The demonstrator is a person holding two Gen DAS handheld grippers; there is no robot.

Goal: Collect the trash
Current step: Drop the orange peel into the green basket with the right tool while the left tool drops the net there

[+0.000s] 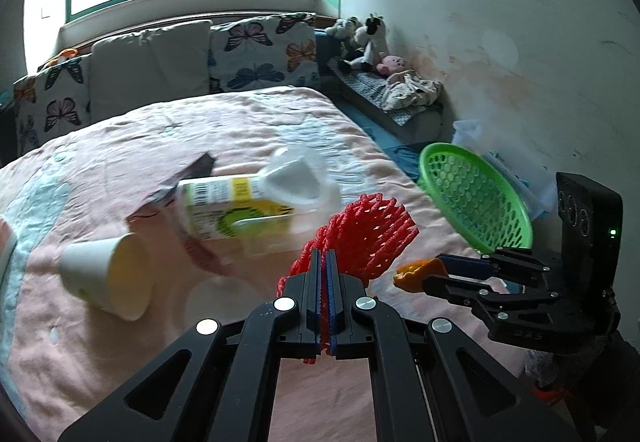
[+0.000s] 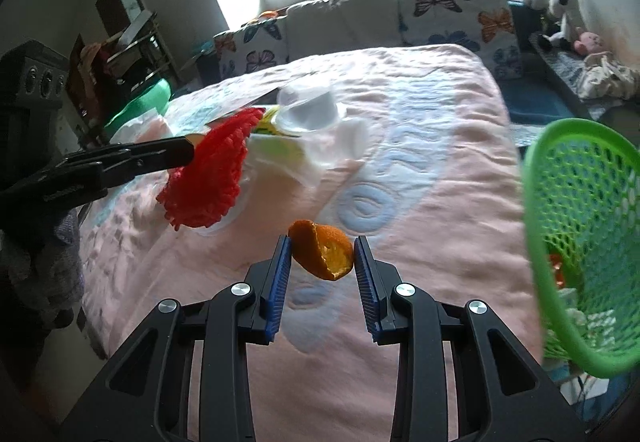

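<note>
Left tongs (image 1: pixel 325 262) clamped tight on red foam net (image 1: pixel 360 234), held above the pink bed (image 1: pixel 120 146). Right tongs (image 2: pixel 322 256) pinching orange peel (image 2: pixel 324 254) across its rim, also aloft. Both probably feather-light; net soft and springy, peel limp, likely slick inside. Green basket (image 2: pixel 580 202) near, at the right. Only left view shows paper cup (image 1: pixel 108 274); only right view shows trash inside the basket.

No text can be read anywhere. The carton (image 1: pixel 236 210) on the bed carries a barcode and printed lines, too blurred to make out. Embossed lettering on the hand-held gripper (image 2: pixel 64 196) is illegible
</note>
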